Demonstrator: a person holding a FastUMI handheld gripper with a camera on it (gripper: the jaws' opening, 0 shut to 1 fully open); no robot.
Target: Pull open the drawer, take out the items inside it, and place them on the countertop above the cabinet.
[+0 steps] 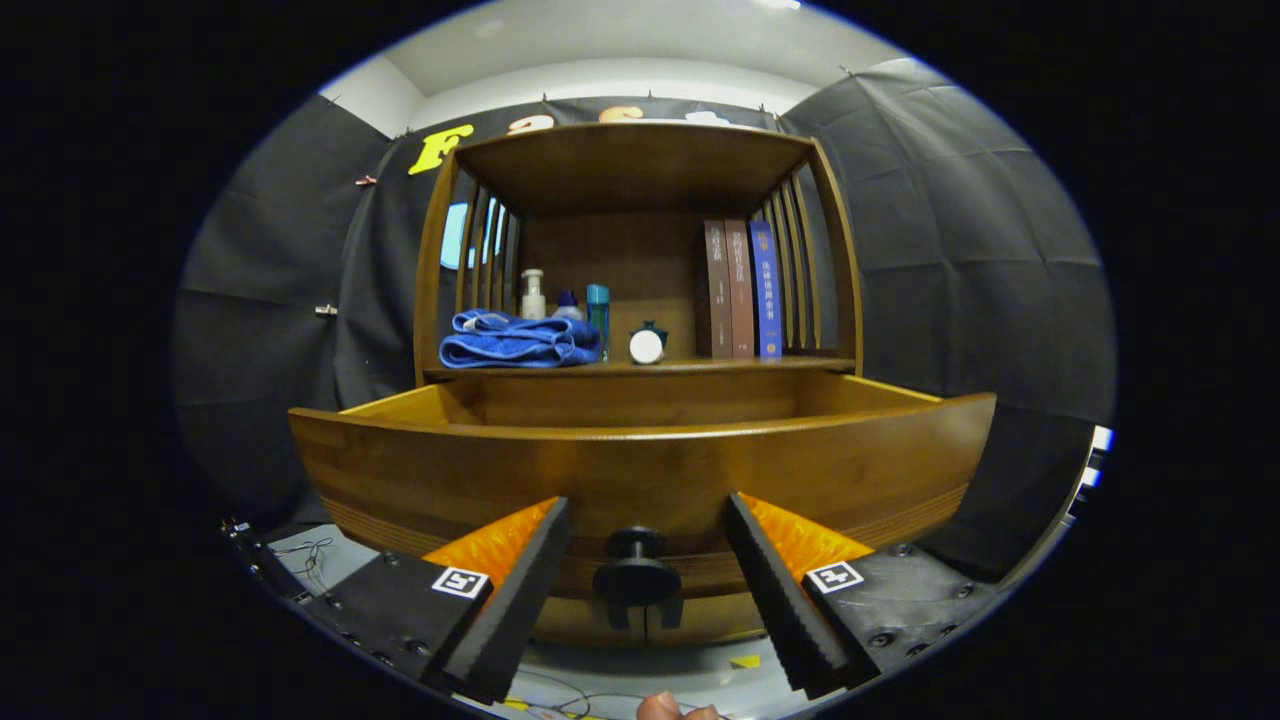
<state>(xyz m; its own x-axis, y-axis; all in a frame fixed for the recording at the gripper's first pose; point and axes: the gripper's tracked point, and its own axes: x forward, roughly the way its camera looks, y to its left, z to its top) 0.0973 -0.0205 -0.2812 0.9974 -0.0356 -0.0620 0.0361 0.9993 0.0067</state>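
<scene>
One step looks done: the drawer (640, 470) stands pulled out below the countertop (690, 366). The gripper (645, 545) is spread wide, its fingers either side of the knob (636, 572) (not touching). Contents hidden; emptying remains.

- The gripper view rides on the gripper (640, 560) and looks forward along its two fingers (520, 590), which spread wide at the bottom of the picture.
- It faces the cabinet head-on, close to the drawer (640, 470) front, with the knob (636, 575) between the fingers.
- It sits low, level with the worktop (640, 368) above the drawer.
</scene>
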